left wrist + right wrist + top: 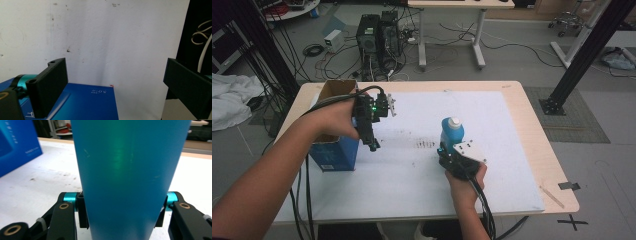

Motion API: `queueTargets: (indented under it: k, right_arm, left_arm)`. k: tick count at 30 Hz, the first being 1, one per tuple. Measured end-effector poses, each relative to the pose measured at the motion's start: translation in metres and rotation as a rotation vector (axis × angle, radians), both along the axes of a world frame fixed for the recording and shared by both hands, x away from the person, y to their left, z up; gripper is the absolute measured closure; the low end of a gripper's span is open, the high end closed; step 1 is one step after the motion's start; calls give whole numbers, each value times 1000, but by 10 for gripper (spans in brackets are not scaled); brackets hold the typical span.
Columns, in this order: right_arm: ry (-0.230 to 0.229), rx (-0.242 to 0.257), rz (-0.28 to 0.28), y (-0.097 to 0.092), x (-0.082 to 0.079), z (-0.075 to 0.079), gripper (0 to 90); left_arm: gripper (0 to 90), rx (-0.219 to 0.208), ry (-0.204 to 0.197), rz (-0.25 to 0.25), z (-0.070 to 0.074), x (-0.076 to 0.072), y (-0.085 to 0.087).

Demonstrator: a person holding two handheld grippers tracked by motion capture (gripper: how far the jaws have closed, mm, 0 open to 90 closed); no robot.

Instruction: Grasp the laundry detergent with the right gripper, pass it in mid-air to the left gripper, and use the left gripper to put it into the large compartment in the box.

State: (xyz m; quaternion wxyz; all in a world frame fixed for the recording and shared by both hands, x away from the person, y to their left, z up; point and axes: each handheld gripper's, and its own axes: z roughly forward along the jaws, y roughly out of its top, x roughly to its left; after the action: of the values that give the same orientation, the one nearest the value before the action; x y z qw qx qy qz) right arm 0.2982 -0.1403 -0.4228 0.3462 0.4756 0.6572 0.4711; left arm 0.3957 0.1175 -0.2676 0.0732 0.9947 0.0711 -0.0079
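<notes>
A blue bottle [451, 132] with a white cap stands upright over the middle of the white mat, and my right gripper [451, 150] is shut on its body from the near side. In the right gripper view the bottle [125, 177] sits between the two black jaws, pressed on both sides. My left gripper [373, 145] hangs over the mat just right of an open blue cardboard box [333, 150]. Its fingers [50, 87] stand wide apart with nothing between them, above a corner of the box [82, 102].
The white mat [502, 150] covers most of the wooden table [532, 130]. Dark smudges [424, 145] mark the mat left of the bottle. Cables trail from both grippers off the near edge. Computer towers [377, 35] and a desk stand on the floor beyond.
</notes>
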Motion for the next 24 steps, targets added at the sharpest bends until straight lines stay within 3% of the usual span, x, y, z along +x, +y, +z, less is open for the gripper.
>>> queueTargets:
  k: [4, 11, 12, 14, 24]
  right_arm:
    - [-2, 13, 67, -3, -3, 6, 464]
    - [-23, -14, 230, -3, -7, 16, 463]
    - [-23, -14, 230, -3, -7, 16, 463]
    - [-19, -12, 289, -3, -8, 19, 463]
    - [-1, 9, 478, -7, -9, 23, 463]
  left_arm:
    - [56, 4, -1, -8, 3, -1, -3]
    - [56, 8, -3, -25, 9, -5, -9]
    - [56, 8, -3, -25, 9, -5, -9]
    - [56, 6, -4, -31, 10, -7, -11]
    - [56, -8, 2, -74, 15, -12, -14]
